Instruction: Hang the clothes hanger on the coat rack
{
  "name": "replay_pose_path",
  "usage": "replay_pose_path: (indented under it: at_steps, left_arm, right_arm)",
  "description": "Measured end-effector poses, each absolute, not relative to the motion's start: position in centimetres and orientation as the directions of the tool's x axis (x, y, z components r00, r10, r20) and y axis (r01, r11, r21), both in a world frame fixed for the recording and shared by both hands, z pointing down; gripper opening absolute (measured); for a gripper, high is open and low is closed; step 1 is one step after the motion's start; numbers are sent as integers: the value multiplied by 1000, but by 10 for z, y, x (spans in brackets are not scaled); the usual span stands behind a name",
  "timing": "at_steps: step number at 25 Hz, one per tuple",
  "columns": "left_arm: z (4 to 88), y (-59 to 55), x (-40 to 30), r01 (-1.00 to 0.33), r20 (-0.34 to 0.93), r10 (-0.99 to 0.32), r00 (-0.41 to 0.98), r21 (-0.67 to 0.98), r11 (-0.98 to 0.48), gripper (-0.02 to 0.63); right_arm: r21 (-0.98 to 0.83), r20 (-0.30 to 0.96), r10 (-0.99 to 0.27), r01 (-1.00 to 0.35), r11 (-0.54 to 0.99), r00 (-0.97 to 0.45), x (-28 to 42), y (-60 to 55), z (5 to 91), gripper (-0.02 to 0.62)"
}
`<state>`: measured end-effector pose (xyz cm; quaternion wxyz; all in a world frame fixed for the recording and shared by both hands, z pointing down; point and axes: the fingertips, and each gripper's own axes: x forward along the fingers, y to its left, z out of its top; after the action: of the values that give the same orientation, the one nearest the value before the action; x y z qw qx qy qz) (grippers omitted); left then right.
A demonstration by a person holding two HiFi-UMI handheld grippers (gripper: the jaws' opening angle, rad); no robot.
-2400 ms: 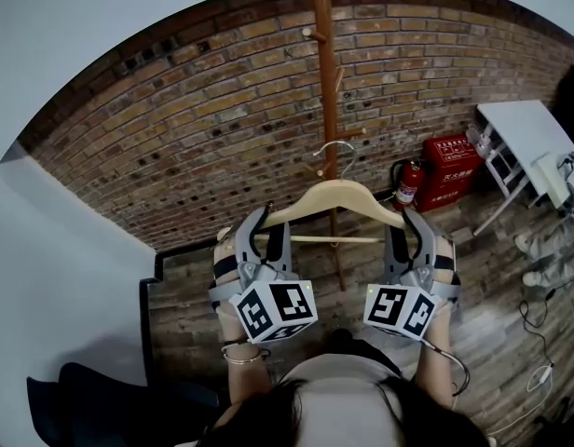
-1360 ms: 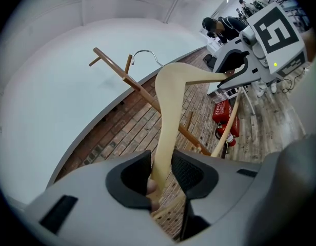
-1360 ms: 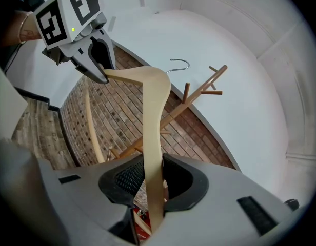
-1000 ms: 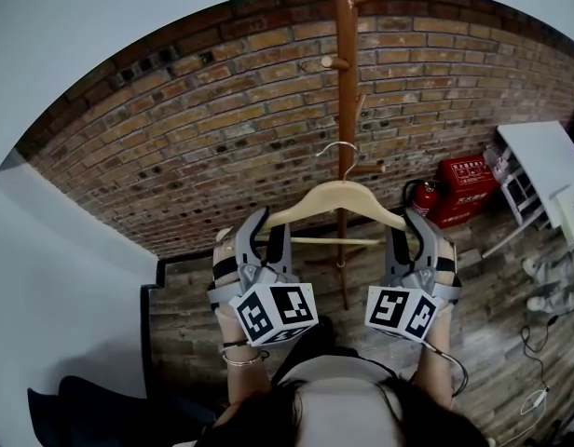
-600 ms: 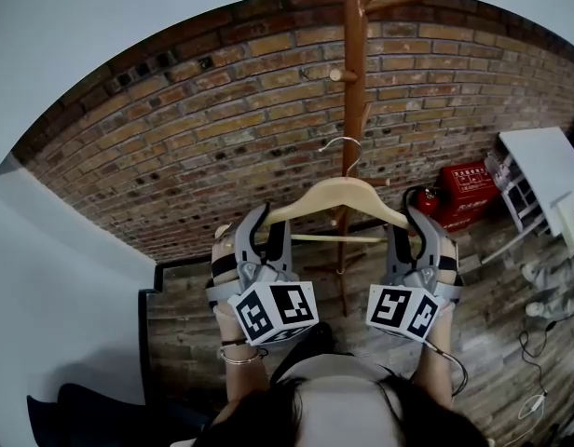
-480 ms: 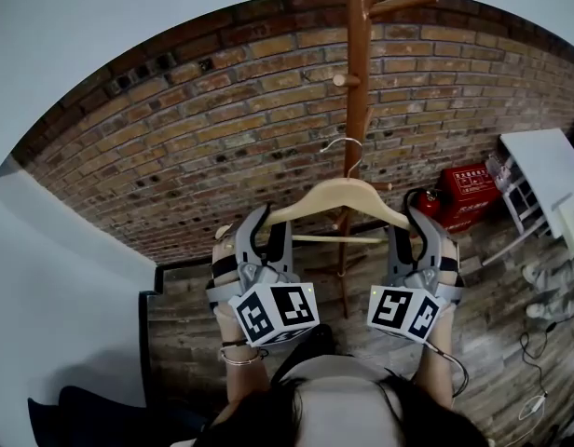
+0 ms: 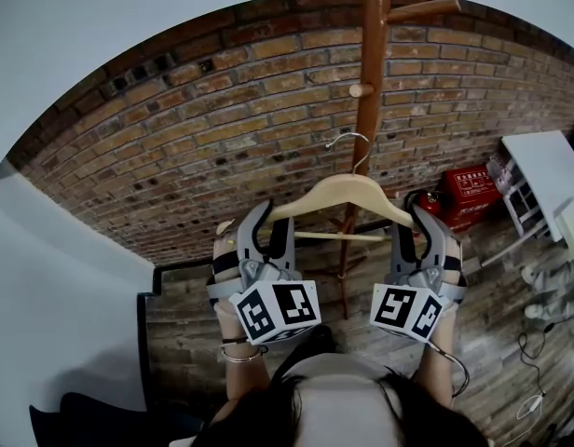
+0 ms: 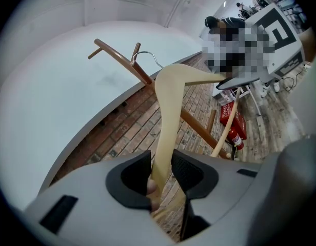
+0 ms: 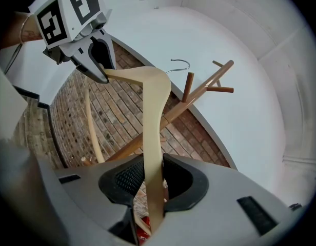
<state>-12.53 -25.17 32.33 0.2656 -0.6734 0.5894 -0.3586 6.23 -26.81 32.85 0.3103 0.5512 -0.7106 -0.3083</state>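
A pale wooden clothes hanger (image 7: 338, 192) with a metal hook (image 7: 354, 145) is held level between both grippers in front of the brown wooden coat rack (image 7: 372, 73). My left gripper (image 7: 260, 223) is shut on the hanger's left arm end (image 8: 167, 101). My right gripper (image 7: 419, 220) is shut on its right arm end (image 9: 154, 106). In the head view the hook overlaps the rack's pole, just below a short knob peg (image 7: 360, 89). A longer peg (image 7: 422, 10) sticks out to the right higher up. The gripper views show the hook (image 9: 180, 62) beside the rack's pegs (image 9: 219, 81), not on any.
A brick wall (image 7: 203, 128) stands behind the rack. A red fire extinguisher and box (image 7: 464, 194) sit on the floor at right, beside a white table (image 7: 548, 170). Cables (image 7: 539, 380) lie on the wooden floor at lower right.
Both grippers have carried the hanger closer to the rack and slightly up. The pole has shifted right in the head view and the hook now sits nearer the knob peg. Both grips are unchanged.
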Motion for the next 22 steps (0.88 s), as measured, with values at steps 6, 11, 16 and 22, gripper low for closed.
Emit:
replay_pose_path:
  at_steps: [6, 11, 16, 22]
  left_arm:
    - [316, -261, -128, -604, 157, -985, 66, -780, -165, 129]
    - [311, -266, -129, -616, 152, -985, 76, -770, -167, 129]
    - [302, -274, -131, -612, 136, -986, 95, -774, -166, 129]
    - [297, -284, -130, -604, 129, -985, 113, -779, -171, 129]
  right_arm:
    - [781, 96, -977, -595, 191, -188, 60, -274, 322, 114]
    - [784, 89, -980, -595, 178, -175, 58, -278, 316, 114]
    - [783, 80, -983, -600, 165, -166, 57, -283, 309, 114]
    - [782, 78, -986, -604, 154, -150, 57, -290, 303, 114]
